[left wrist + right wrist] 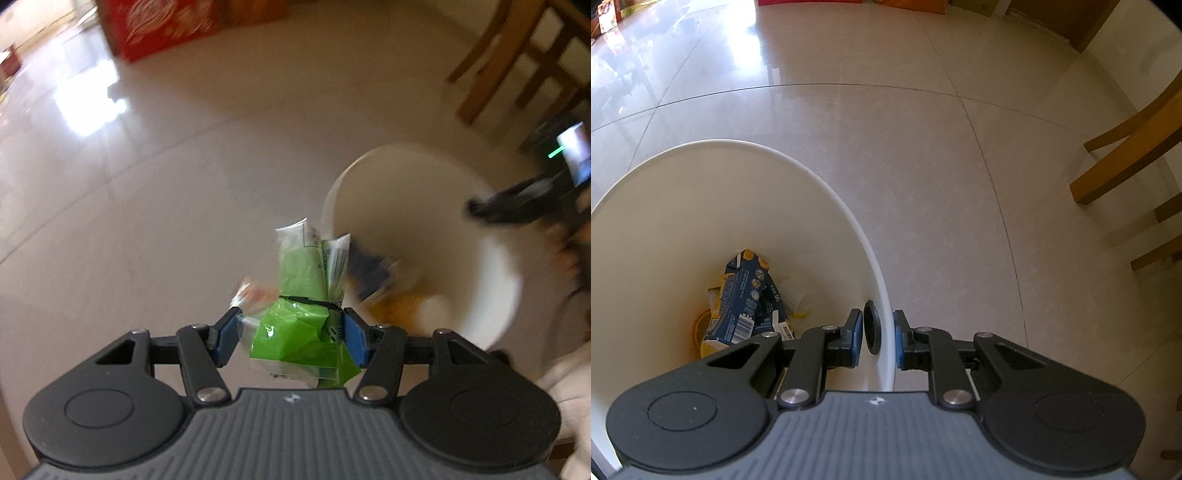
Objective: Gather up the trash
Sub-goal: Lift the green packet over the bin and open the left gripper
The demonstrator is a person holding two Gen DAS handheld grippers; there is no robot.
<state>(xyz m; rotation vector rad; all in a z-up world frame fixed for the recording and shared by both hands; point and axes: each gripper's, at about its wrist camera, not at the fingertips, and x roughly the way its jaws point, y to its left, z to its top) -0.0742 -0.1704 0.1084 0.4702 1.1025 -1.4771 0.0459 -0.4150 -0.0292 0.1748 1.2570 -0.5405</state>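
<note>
A crumpled green carton [295, 325], made of glossy coated card with white printed panels and a thin black band across its waist, is pinched between the blue pads of the left gripper [291, 334], whose jaws are closed partway onto its creased lower half. The carton's long axis runs up the frame, away from the camera, its two folded, flattened ends pointing toward the upper middle of the left wrist view. It is held in the air at lower centre, above a glossy beige tiled floor [166, 192], beside the mouth of a smooth white plastic bin [491, 266] that lies right of centre and is smeared by motion blur. In the right wrist view the bin's thin rounded rim [882, 295] is clamped by the right gripper [877, 338], one pad inside the wall and one outside, next to a dark oval hole [871, 328] in the wall. At the bin's bottom, lower left of that frame, a crushed dark blue carton [746, 306] with yellow print is seen. Angular wooden chair legs [1123, 162] are seen at the right edge.
</note>
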